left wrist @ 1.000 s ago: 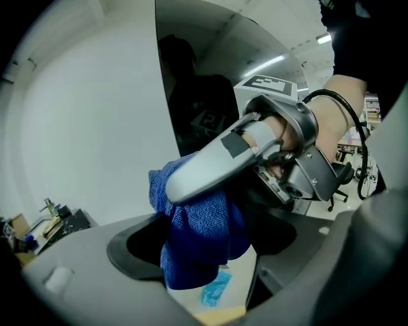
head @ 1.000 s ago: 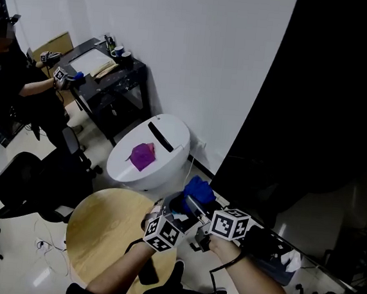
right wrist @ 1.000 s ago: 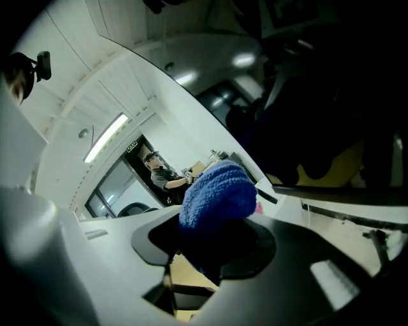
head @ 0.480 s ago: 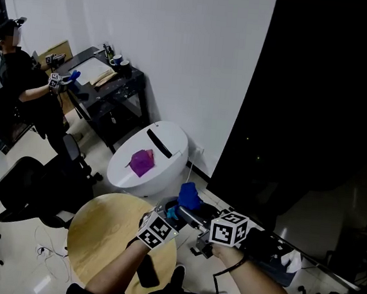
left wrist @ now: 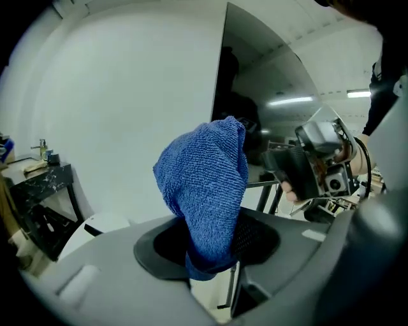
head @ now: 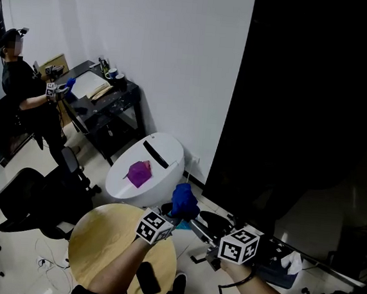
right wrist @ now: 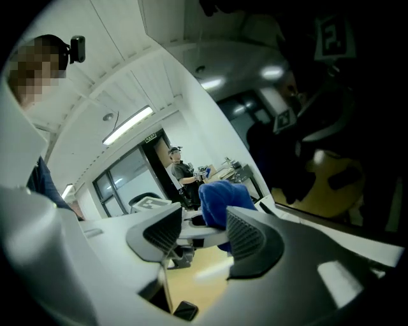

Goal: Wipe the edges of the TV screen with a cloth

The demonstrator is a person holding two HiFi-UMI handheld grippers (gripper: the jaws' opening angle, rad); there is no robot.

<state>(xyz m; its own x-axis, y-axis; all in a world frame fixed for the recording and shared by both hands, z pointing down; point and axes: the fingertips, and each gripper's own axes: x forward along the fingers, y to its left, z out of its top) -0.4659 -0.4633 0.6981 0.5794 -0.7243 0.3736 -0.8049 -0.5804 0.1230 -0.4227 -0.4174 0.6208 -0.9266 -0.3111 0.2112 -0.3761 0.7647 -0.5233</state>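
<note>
1. As its jaws have just been closing, the left gripper (left wrist: 207, 240) now clamps the blue cloth (left wrist: 205, 181); the right gripper (right wrist: 203, 234) has just been opening and stands wide, empty
2. The cloth appears ready for wiping
3. The TV screen (head: 316, 111) edge lies at 1 o'clock of the cloth, apart from it; the bare wall (head: 166, 57) at 11 o'clock leaves approach room

Below you stands a round wooden table (head: 96, 244); just beyond it, a white bin (head: 173, 155) carries a purple object (head: 138, 172).
</note>
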